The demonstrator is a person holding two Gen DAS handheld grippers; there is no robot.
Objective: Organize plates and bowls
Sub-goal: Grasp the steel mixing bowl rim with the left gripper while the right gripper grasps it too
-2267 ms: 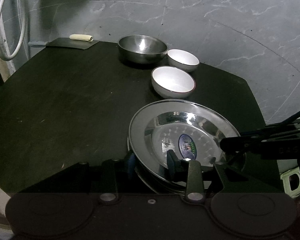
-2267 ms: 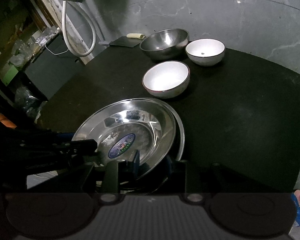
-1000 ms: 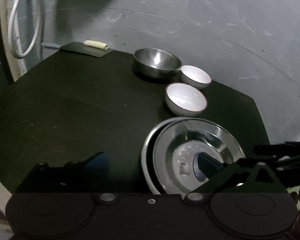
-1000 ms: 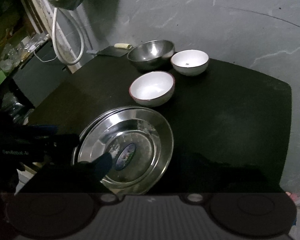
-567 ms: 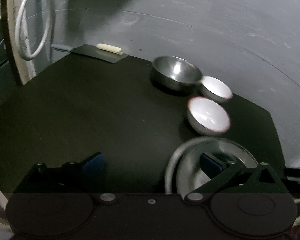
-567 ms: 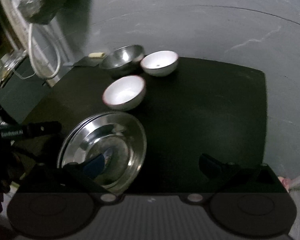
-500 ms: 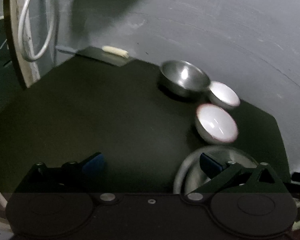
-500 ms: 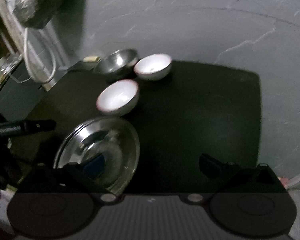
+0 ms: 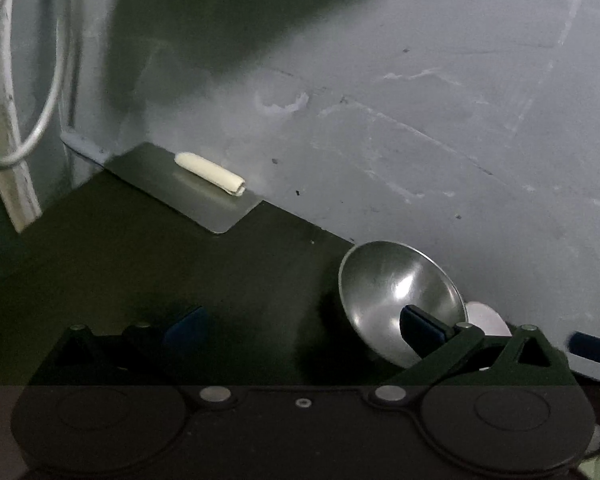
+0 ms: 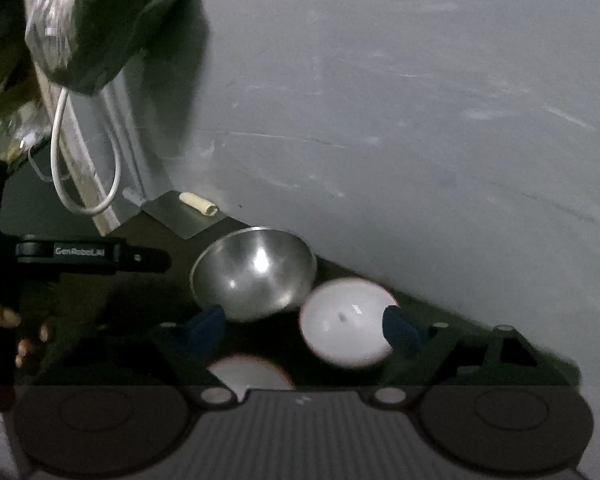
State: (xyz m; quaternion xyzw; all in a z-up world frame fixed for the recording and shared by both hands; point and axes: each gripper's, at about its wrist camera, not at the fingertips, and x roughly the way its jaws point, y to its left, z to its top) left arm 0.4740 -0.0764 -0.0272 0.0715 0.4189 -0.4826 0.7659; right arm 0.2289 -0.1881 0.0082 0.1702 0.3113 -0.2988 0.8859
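On the dark worktop point(image 10: 460, 332), both tongs gape wide: right tongs point(image 10: 306, 330) near the white bowl point(image 10: 346, 332), left tongs point(image 9: 304, 326) beside the steel bowl point(image 9: 396, 296).

I see my left gripper point(image 9: 304, 326) with its jaws spread wide over the dark table point(image 9: 148, 264), holding nothing. The steel bowl point(image 9: 400, 300) sits at the table's far edge by the grey wall point(image 9: 380, 120), my right fingertip point(image 9: 422, 326) in front of it, a white bowl point(image 9: 486, 318) just beyond. At the far left corner, a pale roll point(image 9: 210, 174) lies on a metal sheet point(image 9: 188, 196).
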